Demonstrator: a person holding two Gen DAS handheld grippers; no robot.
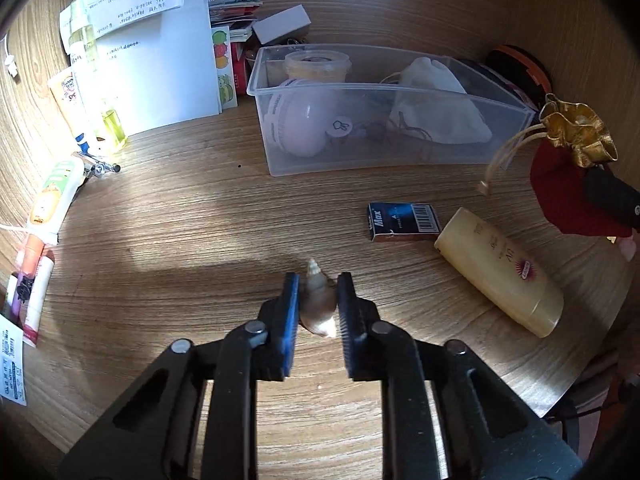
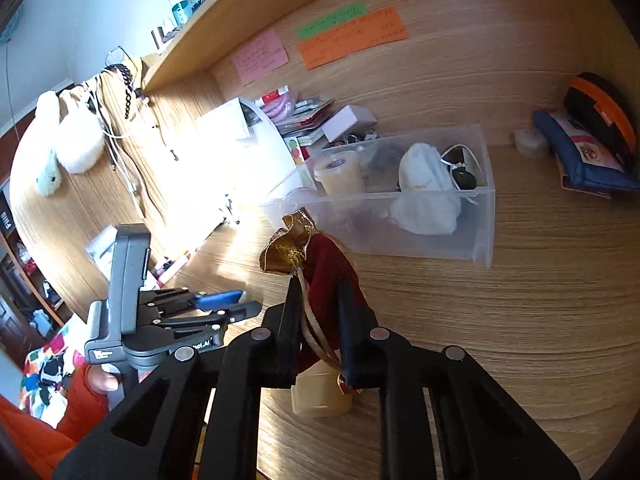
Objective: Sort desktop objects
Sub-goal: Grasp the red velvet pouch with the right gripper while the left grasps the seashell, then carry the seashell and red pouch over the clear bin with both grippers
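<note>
Your left gripper [image 1: 318, 300] clamped a small seashell [image 1: 318, 304] between its blue pads, low over the wooden desk [image 1: 200, 208]. Your right gripper [image 2: 320, 320] pinched a red drawstring pouch [image 2: 328, 264], held above the desk near the clear plastic bin [image 2: 484, 220].

From my left wrist view, the red pouch [image 1: 560, 192] runs off the right edge, my right gripper [image 1: 612, 196] covering part of it. The printed label [image 1: 12, 364] at lower left is cut off, its text too small to read. From my right wrist view, the cream bottle [image 2: 320, 396] lies mostly hidden behind my fingers [image 2: 290, 320]. Writing on the sticky notes [image 2: 352, 36] is illegible.
</note>
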